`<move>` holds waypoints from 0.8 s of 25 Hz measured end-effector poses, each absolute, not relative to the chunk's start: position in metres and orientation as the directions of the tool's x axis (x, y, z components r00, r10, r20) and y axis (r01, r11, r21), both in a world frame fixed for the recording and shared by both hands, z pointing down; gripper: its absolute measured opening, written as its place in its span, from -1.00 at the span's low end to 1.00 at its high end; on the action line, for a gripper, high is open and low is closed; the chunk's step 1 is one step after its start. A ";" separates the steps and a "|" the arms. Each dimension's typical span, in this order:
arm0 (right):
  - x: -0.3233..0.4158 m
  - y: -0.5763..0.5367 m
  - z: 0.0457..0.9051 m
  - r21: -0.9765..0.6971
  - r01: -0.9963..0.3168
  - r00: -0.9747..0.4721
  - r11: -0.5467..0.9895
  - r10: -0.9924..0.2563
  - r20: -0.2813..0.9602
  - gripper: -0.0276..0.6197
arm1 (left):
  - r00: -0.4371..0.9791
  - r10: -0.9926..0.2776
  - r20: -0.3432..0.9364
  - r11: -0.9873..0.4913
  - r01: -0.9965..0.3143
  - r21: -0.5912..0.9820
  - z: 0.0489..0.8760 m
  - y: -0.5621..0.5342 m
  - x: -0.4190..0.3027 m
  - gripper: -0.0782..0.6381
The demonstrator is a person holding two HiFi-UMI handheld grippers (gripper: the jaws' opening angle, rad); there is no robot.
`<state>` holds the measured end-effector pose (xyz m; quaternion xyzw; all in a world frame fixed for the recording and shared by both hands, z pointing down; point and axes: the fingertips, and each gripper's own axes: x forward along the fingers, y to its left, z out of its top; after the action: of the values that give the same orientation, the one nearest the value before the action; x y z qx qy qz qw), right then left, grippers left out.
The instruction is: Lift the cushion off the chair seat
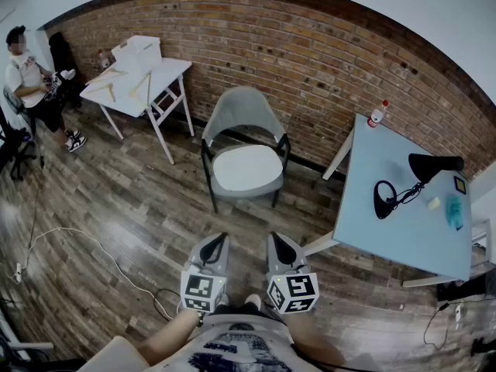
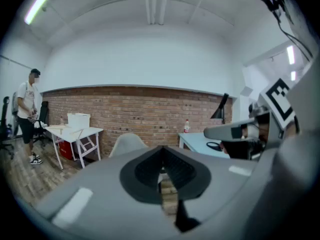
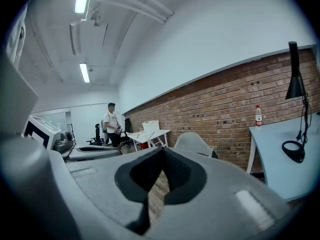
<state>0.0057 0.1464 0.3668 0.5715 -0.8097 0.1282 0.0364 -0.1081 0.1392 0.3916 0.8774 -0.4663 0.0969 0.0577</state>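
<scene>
Fingers [image 2: 143,173] closed; gripper views hide the cushion [image 1: 246,167].

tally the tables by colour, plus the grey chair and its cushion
white table: 1
light blue table: 1
grey chair: 1
white cushion: 1
total: 4

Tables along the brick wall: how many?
2: a white table left of the grey chair, a light blue table right of it. Others may be out of frame.
</scene>
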 end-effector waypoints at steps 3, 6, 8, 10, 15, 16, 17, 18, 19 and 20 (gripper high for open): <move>0.015 0.152 0.370 -0.196 -0.925 -0.364 0.326 -0.907 0.212 -0.92 | 0.542 -0.810 0.225 -0.552 -0.834 0.024 0.400 0.144 -0.098 -0.80; 0.027 0.154 0.371 -0.225 -0.919 -0.370 0.324 -0.907 0.202 -0.92 | 0.538 -0.814 0.221 -0.548 -0.836 0.017 0.398 0.147 -0.089 -0.80; 0.035 0.154 0.369 -0.220 -0.919 -0.371 0.328 -0.908 0.195 -0.92 | 0.535 -0.817 0.218 -0.547 -0.837 0.006 0.395 0.148 -0.082 -0.80; 0.042 0.154 0.368 -0.213 -0.918 -0.374 0.334 -0.907 0.192 -0.92 | 0.530 -0.820 0.218 -0.543 -0.840 -0.001 0.393 0.148 -0.076 -0.80; 0.059 0.155 0.375 -0.219 -0.917 -0.376 0.333 -0.906 0.196 -0.92 | 0.514 -0.828 0.224 -0.528 -0.849 -0.003 0.399 0.149 -0.064 -0.80; 0.063 0.156 0.377 -0.222 -0.917 -0.374 0.330 -0.906 0.197 -0.92 | 0.514 -0.826 0.231 -0.530 -0.848 -0.004 0.400 0.150 -0.062 -0.80; 0.067 0.157 0.379 -0.226 -0.918 -0.371 0.325 -0.907 0.199 -0.92 | 0.514 -0.825 0.237 -0.530 -0.848 -0.005 0.401 0.151 -0.059 -0.80; 0.072 0.157 0.380 -0.230 -0.919 -0.367 0.320 -0.908 0.201 -0.92 | 0.514 -0.824 0.241 -0.530 -0.848 -0.005 0.402 0.152 -0.056 -0.80; 0.076 0.156 0.381 -0.234 -0.920 -0.364 0.315 -0.909 0.203 -0.92 | 0.514 -0.822 0.244 -0.531 -0.847 -0.004 0.402 0.152 -0.054 -0.80; 0.079 0.155 0.382 -0.238 -0.920 -0.361 0.312 -0.910 0.205 -0.92 | 0.514 -0.821 0.247 -0.531 -0.847 -0.003 0.403 0.151 -0.052 -0.80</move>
<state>0.0793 0.1552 0.3817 0.5650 -0.8097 0.1581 0.0161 -0.0516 0.1512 0.4027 0.8681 -0.4805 0.1097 0.0590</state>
